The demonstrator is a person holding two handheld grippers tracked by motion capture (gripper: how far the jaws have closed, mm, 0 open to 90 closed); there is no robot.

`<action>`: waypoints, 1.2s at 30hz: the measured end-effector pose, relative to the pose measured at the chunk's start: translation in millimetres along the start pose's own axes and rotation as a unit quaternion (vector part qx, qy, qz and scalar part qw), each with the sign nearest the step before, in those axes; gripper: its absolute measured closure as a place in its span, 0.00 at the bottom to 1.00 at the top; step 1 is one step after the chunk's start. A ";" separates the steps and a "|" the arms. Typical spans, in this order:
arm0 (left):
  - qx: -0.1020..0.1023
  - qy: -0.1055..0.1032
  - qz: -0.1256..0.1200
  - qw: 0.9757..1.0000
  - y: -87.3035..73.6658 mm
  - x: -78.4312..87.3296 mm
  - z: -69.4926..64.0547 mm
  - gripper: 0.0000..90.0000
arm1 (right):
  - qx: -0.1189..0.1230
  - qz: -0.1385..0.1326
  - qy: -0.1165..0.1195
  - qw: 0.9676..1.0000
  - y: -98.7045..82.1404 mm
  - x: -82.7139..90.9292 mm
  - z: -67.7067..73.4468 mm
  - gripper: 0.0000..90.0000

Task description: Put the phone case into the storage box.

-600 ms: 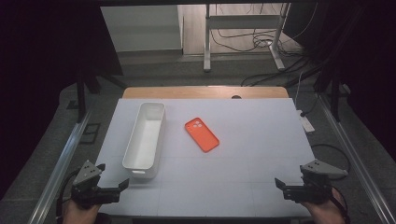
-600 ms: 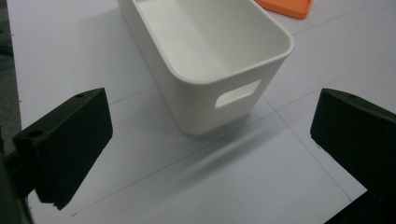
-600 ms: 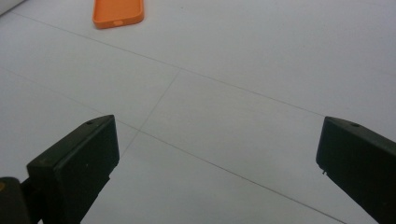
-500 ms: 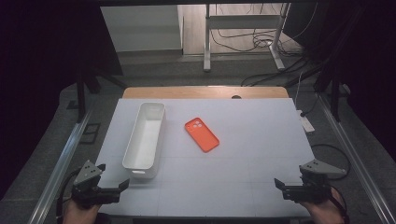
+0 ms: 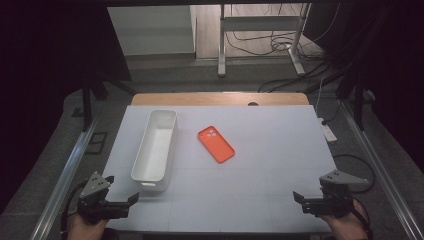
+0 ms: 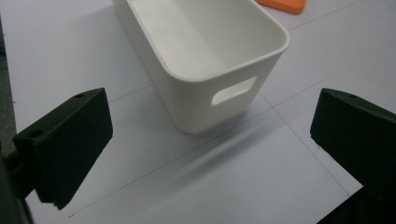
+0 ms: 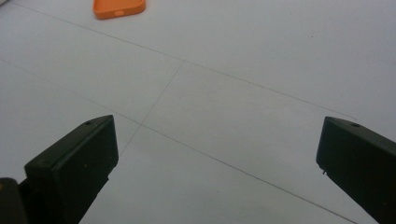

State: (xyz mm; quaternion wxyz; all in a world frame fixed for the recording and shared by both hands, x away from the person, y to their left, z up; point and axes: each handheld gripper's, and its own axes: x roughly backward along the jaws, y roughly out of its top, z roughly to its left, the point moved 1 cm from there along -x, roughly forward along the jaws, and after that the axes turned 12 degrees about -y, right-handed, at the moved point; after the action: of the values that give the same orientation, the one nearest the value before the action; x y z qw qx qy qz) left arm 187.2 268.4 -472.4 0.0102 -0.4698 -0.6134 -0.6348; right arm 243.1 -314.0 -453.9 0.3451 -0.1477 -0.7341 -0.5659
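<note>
Nothing has moved since the earlier frames: both grippers sit at the near corners as before, and the two things on the desk lie where they lay.

One desk (image 5: 280, 150) with a pale sheet over it carries everything. On its left half stands one long white bin (image 5: 155, 150), upright and empty, its long side running away from the person; its near end wall has a cut-out handle, seen in the left gripper view (image 6: 205, 60). Just to the right of the bin, apart from it, lies one orange phone case (image 5: 216, 144), flat and angled.

There are two grippers. The left gripper (image 5: 131, 200) hovers at the near left corner, just short of the bin's near end, jaws spread wide with nothing between them. The right gripper (image 5: 298, 198) hovers at the near right corner, well apart from the case, jaws equally wide and empty.
</note>
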 end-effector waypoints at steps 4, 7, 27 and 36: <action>-0.001 -0.001 -0.002 1.000 -0.5 0.2 -0.4 0.00 | 0.003 0.001 0.001 1.000 0.3 -0.5 0.5 0.00; -0.002 -0.003 -0.004 1.000 -0.7 0.7 -0.1 0.00 | 0.004 0.005 0.005 1.000 0.8 -1.4 0.7 0.00; -0.004 -0.007 0.003 1.000 -0.6 -0.4 -0.2 0.01 | 0.019 0.000 0.022 1.000 9.4 -7.8 5.3 0.00; -0.003 -0.008 0.003 1.000 -0.7 -0.4 0.0 0.01 | 0.032 -0.005 0.033 0.999 17.1 -9.8 8.3 0.00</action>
State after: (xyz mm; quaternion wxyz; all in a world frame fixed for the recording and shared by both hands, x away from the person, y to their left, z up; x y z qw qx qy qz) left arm 187.0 268.3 -473.2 0.0063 -0.4770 -0.6101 -0.6327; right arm 257.7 -299.1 -449.0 0.3712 -0.1143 -0.7406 -0.5484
